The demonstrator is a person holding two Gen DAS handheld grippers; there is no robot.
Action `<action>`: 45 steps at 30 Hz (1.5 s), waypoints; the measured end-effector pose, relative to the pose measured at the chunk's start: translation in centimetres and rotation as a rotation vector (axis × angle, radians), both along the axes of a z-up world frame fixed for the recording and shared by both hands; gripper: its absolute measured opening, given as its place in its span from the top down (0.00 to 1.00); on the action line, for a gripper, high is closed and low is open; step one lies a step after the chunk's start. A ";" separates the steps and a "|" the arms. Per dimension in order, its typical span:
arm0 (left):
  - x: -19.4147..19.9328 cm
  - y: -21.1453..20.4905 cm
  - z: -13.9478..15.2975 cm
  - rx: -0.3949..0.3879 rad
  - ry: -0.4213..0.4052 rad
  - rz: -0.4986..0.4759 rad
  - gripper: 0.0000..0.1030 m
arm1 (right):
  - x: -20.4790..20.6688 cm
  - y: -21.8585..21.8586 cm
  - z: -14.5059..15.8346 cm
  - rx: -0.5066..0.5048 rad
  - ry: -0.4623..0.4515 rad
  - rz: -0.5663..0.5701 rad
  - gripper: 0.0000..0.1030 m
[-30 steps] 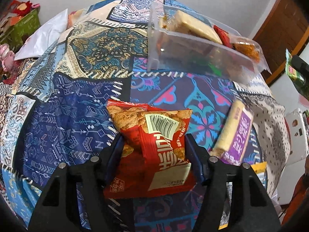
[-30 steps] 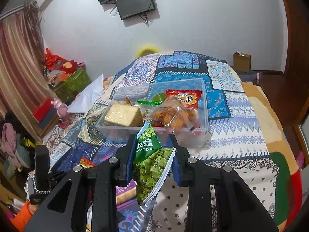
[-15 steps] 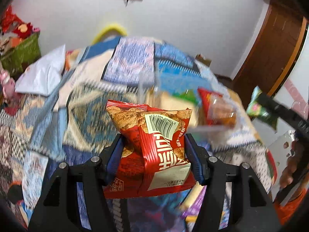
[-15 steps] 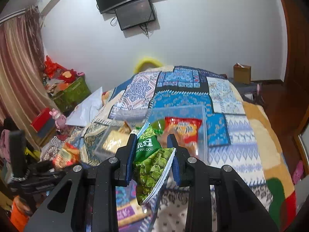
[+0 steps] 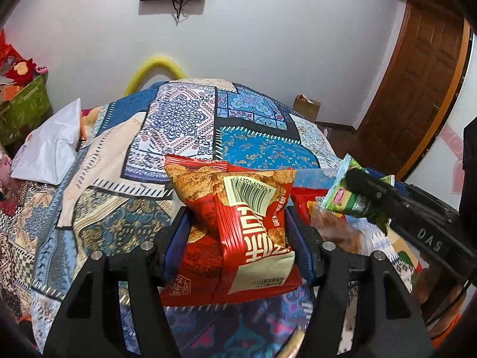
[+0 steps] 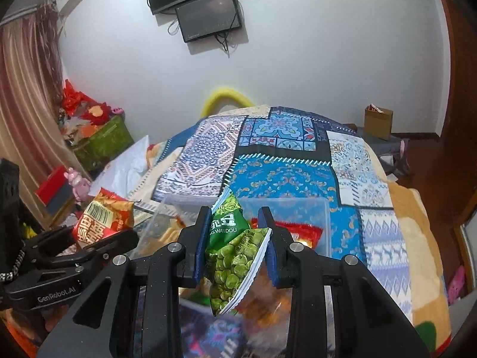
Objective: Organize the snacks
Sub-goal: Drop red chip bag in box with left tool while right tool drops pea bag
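a: what is shown in the left wrist view?

b: the left gripper (image 5: pixel 237 232) is seen closed around a red snack bag (image 5: pixel 235 229); the bag is pinched at its middle between the two blue-padded fingers (image 5: pixel 179 241) and is held up above the patterned quilt (image 5: pixel 184 119). the barcode side is turned toward the camera.

a: and to the right of it?

b: the right gripper (image 5: pixel 357 191) is seen from the side, with a green pea packet (image 5: pixel 342 194) clamped at its tip. just below that, a red packet (image 5: pixel 307 200) and an orange snack in clear wrap (image 5: pixel 337 232) are made out, though blurred.

a: what is given by the right wrist view?

b: the right gripper (image 6: pixel 235 247) is shown shut onto the green pea packet (image 6: pixel 235 250), which is squeezed upright between the fingers (image 6: pixel 198 247). it is held over the near edge of a clear plastic bin (image 6: pixel 298 205) resting on the quilt (image 6: pixel 283 155); a red packet (image 6: pixel 301 231) is seen lying inside the bin.

a: is the other tool visible there?

b: yes, the left gripper (image 6: pixel 119 232) is seen at the left with the red snack bag (image 6: pixel 101 220) gripped, just beside the bin's left end. a wall screen (image 6: pixel 208 15) is mounted on the far wall.
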State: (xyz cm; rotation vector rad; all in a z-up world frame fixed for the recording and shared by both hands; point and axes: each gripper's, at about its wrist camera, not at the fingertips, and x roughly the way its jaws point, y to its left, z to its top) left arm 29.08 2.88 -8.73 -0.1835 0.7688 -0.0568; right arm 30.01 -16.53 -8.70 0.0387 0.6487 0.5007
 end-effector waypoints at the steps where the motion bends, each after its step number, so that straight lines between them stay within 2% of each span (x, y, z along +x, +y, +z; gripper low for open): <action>1: 0.6 0.0 -0.3 -0.004 0.006 0.005 0.40 | 0.5 0.1 -0.3 -0.013 0.002 -0.001 0.72; 11: 5.7 -0.2 -3.0 -0.018 0.055 0.033 0.40 | 4.0 0.8 -2.5 -0.044 0.069 0.008 0.72; 19: 6.2 -0.6 -3.9 -0.036 0.083 -0.002 0.38 | 4.8 1.3 -3.8 -0.067 0.116 0.027 0.65; 22: 5.4 -0.9 -3.2 -0.010 0.066 -0.012 0.38 | 4.4 1.0 -3.2 -0.063 0.105 0.019 0.60; 28: 2.4 -0.9 -1.0 0.030 0.029 -0.024 0.38 | 2.6 0.3 -1.3 -0.040 0.071 0.021 0.59; 36: -3.3 -0.2 1.4 0.047 0.006 -0.034 0.37 | -2.0 -0.3 0.3 -0.070 0.018 0.042 0.58; 42: -8.0 0.1 1.0 0.071 0.031 -0.035 0.34 | -6.0 -0.5 0.0 -0.081 0.022 0.067 0.57; 45: -10.3 0.1 0.2 0.082 0.053 -0.043 0.34 | -8.0 -0.5 -0.9 -0.088 0.035 0.078 0.54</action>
